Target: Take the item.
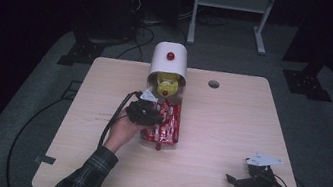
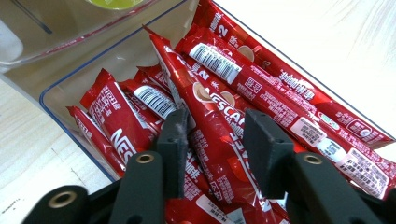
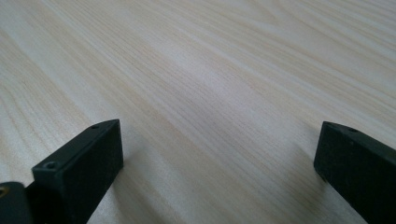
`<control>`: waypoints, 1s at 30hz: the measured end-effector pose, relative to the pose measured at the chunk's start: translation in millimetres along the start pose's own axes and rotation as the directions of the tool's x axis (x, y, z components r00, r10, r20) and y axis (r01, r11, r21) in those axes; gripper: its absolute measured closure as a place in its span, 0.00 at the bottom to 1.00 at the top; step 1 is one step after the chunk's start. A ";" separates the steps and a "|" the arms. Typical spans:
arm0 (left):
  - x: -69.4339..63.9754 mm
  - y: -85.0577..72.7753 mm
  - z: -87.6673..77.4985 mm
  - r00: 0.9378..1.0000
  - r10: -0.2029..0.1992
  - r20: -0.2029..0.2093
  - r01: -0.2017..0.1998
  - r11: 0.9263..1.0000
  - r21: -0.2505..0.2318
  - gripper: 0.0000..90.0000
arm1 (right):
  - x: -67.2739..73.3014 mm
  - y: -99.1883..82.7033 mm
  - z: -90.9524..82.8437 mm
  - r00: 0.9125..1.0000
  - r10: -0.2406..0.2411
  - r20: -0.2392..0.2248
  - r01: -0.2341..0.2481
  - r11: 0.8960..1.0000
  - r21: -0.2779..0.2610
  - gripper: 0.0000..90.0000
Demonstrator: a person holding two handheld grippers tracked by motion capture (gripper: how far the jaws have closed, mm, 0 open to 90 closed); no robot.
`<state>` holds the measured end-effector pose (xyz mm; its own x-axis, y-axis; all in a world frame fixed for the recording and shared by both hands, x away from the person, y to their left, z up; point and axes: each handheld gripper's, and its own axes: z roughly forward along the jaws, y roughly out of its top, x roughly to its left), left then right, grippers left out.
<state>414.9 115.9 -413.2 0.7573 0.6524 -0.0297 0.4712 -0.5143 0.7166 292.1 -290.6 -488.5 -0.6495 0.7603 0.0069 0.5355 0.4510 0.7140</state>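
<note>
The person's plaid left sleeve (image 1: pixel 85 177) comes in at the near table edge, cut off by the frame. That hand carries the left gripper (image 1: pixel 147 112) into a clear tray (image 2: pixel 60 100) heaped with red sachets (image 2: pixel 261 88). In the left gripper view its jaws straddle one sachet (image 2: pixel 210 126) that lies tilted across the pile; the left pad looks to touch it, while a sliver of gap shows at the right pad, so I cannot tell whether it is grasped. The lower ends of the sachets are hidden behind the jaws.

The tray sits mid-table, against a white dispenser (image 1: pixel 169 62) at the far edge. The dispenser carries a red knob on top and something yellow in its mouth, too small and dim to make out.

At the near right corner, the right gripper (image 1: pixel 241 182) lies low over the bare table (image 3: pixel 210 84), well apart from the tray. Its jaws are spread wide, with nothing but wood between them. The hand behind it is half cut off by the frame.

A round hole (image 1: pixel 213 84) pierces the table near the far edge. The room beyond is dark, with cables and stand legs barely readable.
</note>
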 end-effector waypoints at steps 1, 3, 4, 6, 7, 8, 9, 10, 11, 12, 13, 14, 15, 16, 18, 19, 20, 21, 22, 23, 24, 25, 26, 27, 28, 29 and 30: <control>0.1 0.0 -0.2 1.000 -0.002 0.002 0.002 1.000 0.001 0.71 | 0.0 0.0 0.0 1.000 0.001 0.000 -0.001 1.000 0.000 0.00; 0.2 0.0 -0.7 1.000 -0.013 0.006 0.013 1.000 -0.004 0.73 | 0.0 0.0 0.0 1.000 0.000 0.000 0.000 1.000 0.000 0.00; 0.3 0.1 -1.4 1.000 -0.017 0.008 0.017 1.000 -0.007 0.75 | 0.0 0.0 0.0 1.000 0.000 0.000 0.000 1.000 0.000 0.00; 0.4 0.5 -3.1 0.999 -0.021 0.024 0.022 0.999 -0.024 0.86 | 0.0 0.0 0.0 1.000 0.001 0.000 -0.001 1.000 0.000 0.00; -0.2 1.0 -3.9 0.999 -0.020 0.026 0.021 0.999 -0.028 0.88 | 0.0 0.0 0.0 1.000 0.000 0.000 0.000 1.000 0.000 0.00; -0.2 1.0 -3.9 0.999 -0.020 0.026 0.021 0.999 -0.028 0.90 | 0.0 0.0 0.0 1.000 0.000 0.000 0.000 1.000 0.000 0.00; 0.3 1.0 -4.6 0.999 -0.019 0.030 0.020 0.999 -0.029 0.91 | 0.0 0.0 0.0 1.000 0.001 0.000 -0.001 1.000 0.000 0.00; 0.3 1.0 -4.6 0.999 -0.019 0.030 0.020 0.999 -0.029 0.93 | 0.0 0.0 0.0 1.000 0.001 0.000 -0.001 1.000 0.000 0.00; 0.7 1.0 -4.9 0.999 -0.020 0.032 0.021 0.999 -0.028 0.94 | 0.0 0.0 0.0 1.000 0.001 0.000 -0.001 1.000 0.000 0.00; 1.1 0.9 -5.3 0.999 -0.021 0.034 0.022 0.999 -0.029 0.94 | 0.0 0.0 0.0 1.000 0.001 0.000 -0.001 1.000 0.000 0.00; 1.4 0.6 -5.3 0.999 -0.027 0.037 0.028 0.999 -0.033 0.95 | 0.0 0.0 0.0 1.000 0.000 0.000 0.000 1.000 0.000 0.00; 1.4 0.6 -5.3 0.999 -0.027 0.037 0.028 0.999 -0.033 0.95 | 0.0 0.0 0.0 1.000 0.000 0.000 0.000 1.000 0.000 0.00; 0.4 0.9 -5.8 0.999 -0.023 0.037 0.024 0.999 -0.040 0.96 | 0.0 0.0 0.0 1.000 0.000 0.000 0.000 1.000 0.000 0.00; 0.4 0.9 -5.8 0.999 -0.023 0.037 0.024 0.999 -0.040 0.96 | 0.0 0.0 0.0 1.000 0.000 0.000 0.000 1.000 0.000 0.00; -1.1 1.7 -6.3 0.998 -0.027 0.048 0.029 0.999 -0.046 0.96 | 0.0 0.0 0.0 1.000 0.000 0.000 0.000 1.000 0.000 0.00; -1.9 2.4 -6.8 0.998 -0.020 0.054 0.023 0.999 -0.045 0.97 | 0.0 0.0 0.0 1.000 0.000 0.000 0.000 1.000 0.000 0.00; -3.8 3.4 -7.3 0.998 -0.020 0.061 0.023 0.998 -0.050 0.97 | 0.0 0.0 0.0 1.000 0.000 0.000 0.000 1.000 0.000 0.00; -3.8 3.4 -7.3 0.998 -0.020 0.061 0.023 0.998 -0.050 0.97 | 0.0 0.0 0.0 1.000 0.000 0.000 0.000 1.000 0.000 0.00; -4.4 4.0 -8.1 0.998 -0.017 0.065 0.021 0.998 -0.056 0.97 | 0.0 0.0 0.0 1.000 0.000 0.000 0.000 1.000 0.000 0.00; -5.3 4.6 -8.9 0.997 -0.020 0.072 0.025 0.998 -0.065 0.97 | 0.0 0.0 0.0 1.000 0.000 0.000 0.000 1.000 0.000 0.00; -5.9 5.3 -10.4 0.997 -0.018 0.081 0.024 0.997 -0.069 0.97 | 0.0 0.0 0.0 1.000 0.000 0.000 0.000 1.000 0.000 0.00; -7.5 6.8 -13.3 0.995 -0.018 0.095 0.026 0.996 -0.084 0.97 | -0.1 0.0 0.0 1.000 -0.001 0.000 0.001 1.000 -0.001 0.00; -8.7 7.6 -14.5 0.995 -0.023 0.100 0.032 0.995 -0.091 0.97 | -0.1 0.0 0.0 1.000 -0.001 0.000 0.001 1.000 -0.001 0.00; -9.1 8.3 -16.2 0.994 -0.017 0.105 0.027 0.995 -0.092 0.97 | -0.1 0.0 0.0 1.000 -0.002 0.000 0.002 1.000 -0.001 0.00; -9.1 8.3 -16.2 0.994 -0.017 0.105 0.027 0.995 -0.092 0.97 | -0.1 0.0 0.0 1.000 -0.002 0.000 0.002 1.000 -0.001 0.00; -10.1 9.1 -17.3 0.994 -0.021 0.108 0.032 0.994 -0.102 0.97 | -0.1 -0.1 0.0 1.000 -0.002 0.000 0.002 1.000 -0.001 0.00; -10.6 9.8 -18.9 0.993 -0.018 0.113 0.031 0.994 -0.107 0.97 | -0.1 -0.1 0.0 1.000 -0.002 0.000 0.002 1.000 -0.001 0.00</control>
<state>403.0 114.5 -392.7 0.7946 0.5950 -0.1212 0.4429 -0.4313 0.7860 292.1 -290.7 -488.5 -0.6507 0.7593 0.0054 0.5337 0.4523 0.7146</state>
